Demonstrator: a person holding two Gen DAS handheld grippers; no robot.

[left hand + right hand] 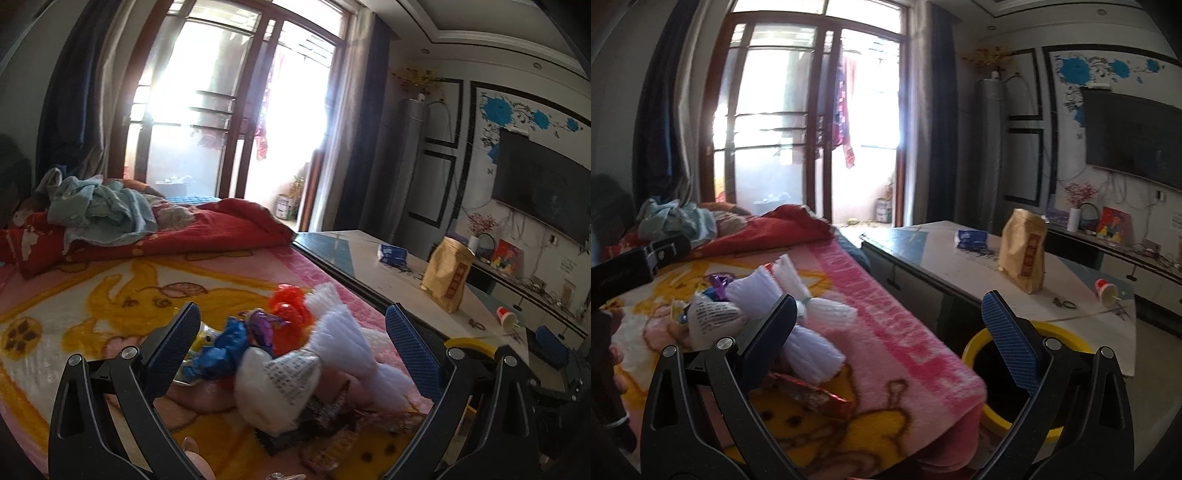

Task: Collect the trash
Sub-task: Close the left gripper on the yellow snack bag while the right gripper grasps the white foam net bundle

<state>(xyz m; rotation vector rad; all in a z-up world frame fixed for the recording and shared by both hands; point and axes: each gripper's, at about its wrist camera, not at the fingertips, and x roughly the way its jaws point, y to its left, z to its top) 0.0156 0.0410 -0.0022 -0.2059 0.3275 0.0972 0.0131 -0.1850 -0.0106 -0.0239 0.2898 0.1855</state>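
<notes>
A pile of trash lies on the pink cartoon blanket (110,295): white foam fruit nets (343,332), a white printed wrapper (284,380), a red plastic bag (291,310), a blue bag (225,347), a purple wrapper (264,321) and a dark wrapper (325,413). My left gripper (291,343) is open, its jaws on either side of the pile. My right gripper (890,328) is open and empty, above the bed's edge, with the foam nets (812,332) by its left finger and a yellow bin (993,354) below its right finger. A red wrapper (812,395) lies near it.
A low white table (960,258) stands right of the bed with a brown paper bag (1023,251), a blue packet (971,238) and a tipped red-white cup (1106,291). Red quilt and clothes (110,218) lie at the bed's far end. A TV (1134,144) hangs on the wall.
</notes>
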